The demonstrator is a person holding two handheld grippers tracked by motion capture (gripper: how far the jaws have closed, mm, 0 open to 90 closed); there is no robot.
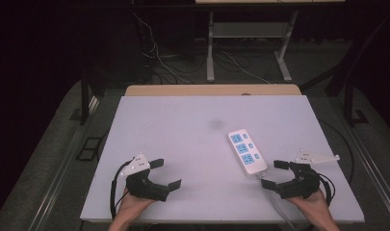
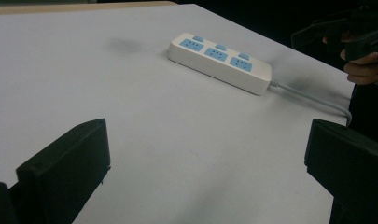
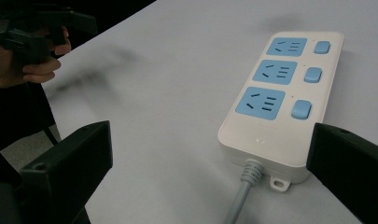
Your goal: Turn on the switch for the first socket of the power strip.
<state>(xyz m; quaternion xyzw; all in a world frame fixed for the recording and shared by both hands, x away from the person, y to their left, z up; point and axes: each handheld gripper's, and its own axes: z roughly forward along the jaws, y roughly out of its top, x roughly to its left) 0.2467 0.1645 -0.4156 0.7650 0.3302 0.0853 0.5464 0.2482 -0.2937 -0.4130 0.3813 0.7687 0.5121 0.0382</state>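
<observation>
A white power strip [image 1: 247, 151] with three blue sockets and three blue switches lies on the white board [image 1: 183, 130], right of centre. Its grey cable [image 1: 275, 202] runs off the near edge. My left gripper [image 1: 166, 173] rests open at the near left, nothing between its jaws. My right gripper [image 1: 273, 174] stands open just beside the strip's cable end. In the left gripper view the power strip [image 2: 221, 60] lies well ahead of the left gripper [image 2: 207, 154]. In the right gripper view the power strip [image 3: 275, 102] is close ahead of the right gripper [image 3: 210, 149], its cable [image 3: 240, 196] between the jaws.
A wooden table edge [image 1: 212, 90] shows behind the white board. Beyond it stand a metal desk frame [image 1: 210, 48] and loose cables [image 1: 159, 57] on the floor. A black stand [image 1: 84, 98] is off the board's far left corner.
</observation>
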